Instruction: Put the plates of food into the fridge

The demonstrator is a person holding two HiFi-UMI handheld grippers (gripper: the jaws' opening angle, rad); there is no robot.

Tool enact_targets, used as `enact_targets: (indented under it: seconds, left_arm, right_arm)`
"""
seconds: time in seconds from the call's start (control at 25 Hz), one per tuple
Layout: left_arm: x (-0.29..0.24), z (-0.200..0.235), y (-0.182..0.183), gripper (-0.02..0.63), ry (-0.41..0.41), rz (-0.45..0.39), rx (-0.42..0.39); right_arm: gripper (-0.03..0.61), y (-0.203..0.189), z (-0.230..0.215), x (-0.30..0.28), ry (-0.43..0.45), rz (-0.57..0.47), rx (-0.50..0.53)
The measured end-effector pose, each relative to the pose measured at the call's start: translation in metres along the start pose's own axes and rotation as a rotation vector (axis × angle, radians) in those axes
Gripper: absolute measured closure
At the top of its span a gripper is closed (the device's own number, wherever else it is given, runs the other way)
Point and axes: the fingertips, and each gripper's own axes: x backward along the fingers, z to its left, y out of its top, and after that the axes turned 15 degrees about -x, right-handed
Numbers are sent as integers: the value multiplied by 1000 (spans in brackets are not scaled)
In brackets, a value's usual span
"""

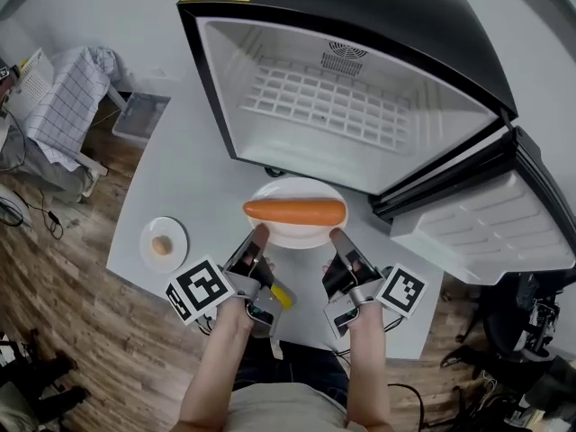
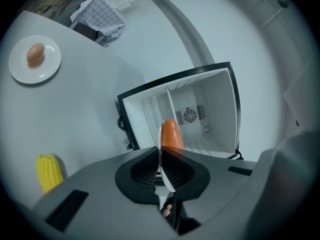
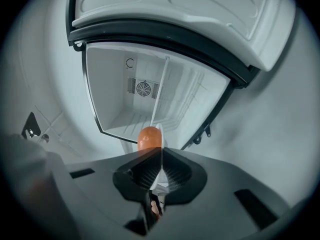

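Observation:
A white plate (image 1: pixel 290 232) carrying a carrot (image 1: pixel 294 211) hangs in the air in front of the open fridge (image 1: pixel 342 106). My left gripper (image 1: pixel 259 232) is shut on the plate's left rim, my right gripper (image 1: pixel 336 237) shut on its right rim. In the left gripper view the plate's rim (image 2: pixel 166 176) runs edge-on between the jaws of the left gripper (image 2: pixel 162 171), with the carrot (image 2: pixel 171 133) beyond. The right gripper view shows the right gripper (image 3: pixel 159 171), the rim (image 3: pixel 160 176) pinched likewise and the carrot's end (image 3: pixel 149 137). A second small plate with an egg (image 1: pixel 162 245) sits on the table.
The fridge door (image 1: pixel 490 228) stands open at the right. A wire shelf (image 1: pixel 328 106) spans the fridge's inside. A corn cob (image 2: pixel 49 171) lies on the grey table (image 1: pixel 184 178). A chair with a checked cloth (image 1: pixel 63 97) stands at the far left, beyond the table edge.

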Motion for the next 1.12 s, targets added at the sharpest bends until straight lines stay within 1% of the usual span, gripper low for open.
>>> enact_targets:
  seconds: [0.32,0.44,0.6,0.84,1.12]
  left_arm:
    - [-7,-13,60,589,-61,3,-37]
    - [-17,-19,79,589,-87,8,-44]
    - [-40,-24,104,589,-98,5,-45]
    - [-54,-30,120,589,-117,-2,-41]
    - [-78,-24,131,589,-102,-7,-25]
  right_arm:
    - [555,-4,41,-37,43,-73,25]
    - [555,3,54,-51,48,-101,34]
    - [555,19,68,-75,63,-128,42]
    - [555,32,82,-88,64,-183,57]
    - [555,51,81,-110,42,-218,70]
